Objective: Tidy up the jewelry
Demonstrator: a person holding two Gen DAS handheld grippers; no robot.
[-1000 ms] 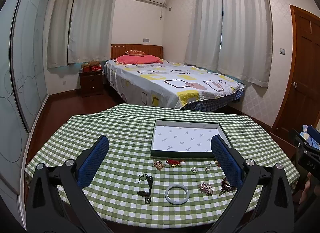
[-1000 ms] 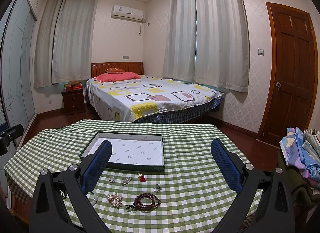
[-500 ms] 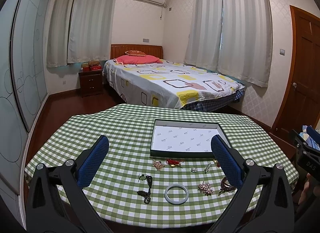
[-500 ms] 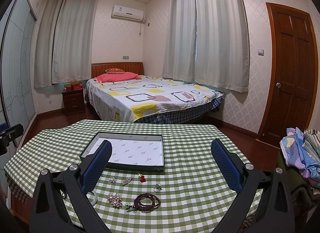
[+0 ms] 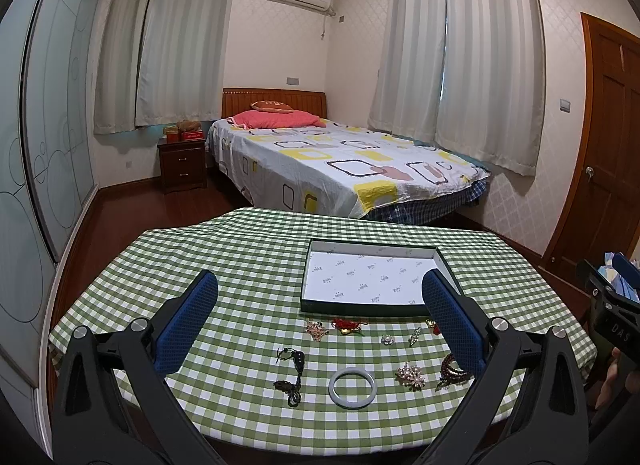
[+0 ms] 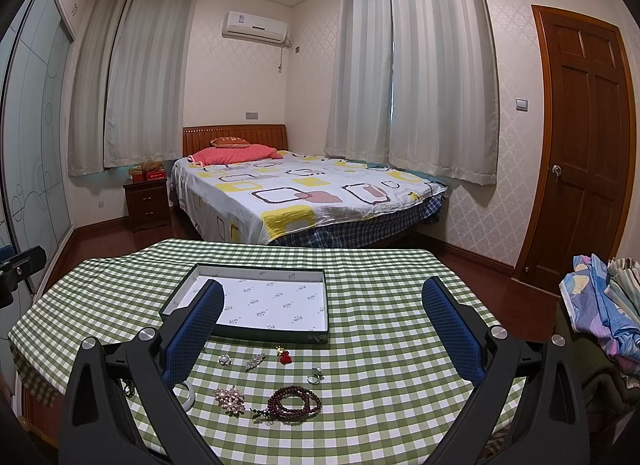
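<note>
bangle [image 6: 189,394] half behind left claw finger, charm [image 5: 432,326] perhaps red, partly hidden

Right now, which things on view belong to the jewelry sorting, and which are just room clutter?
Part of the job:
tray
bead bracelet
white bangle
pearl brooch
ring
red charm
black cord necklace

Just lying about:
bed
nightstand
pile of clothes
</note>
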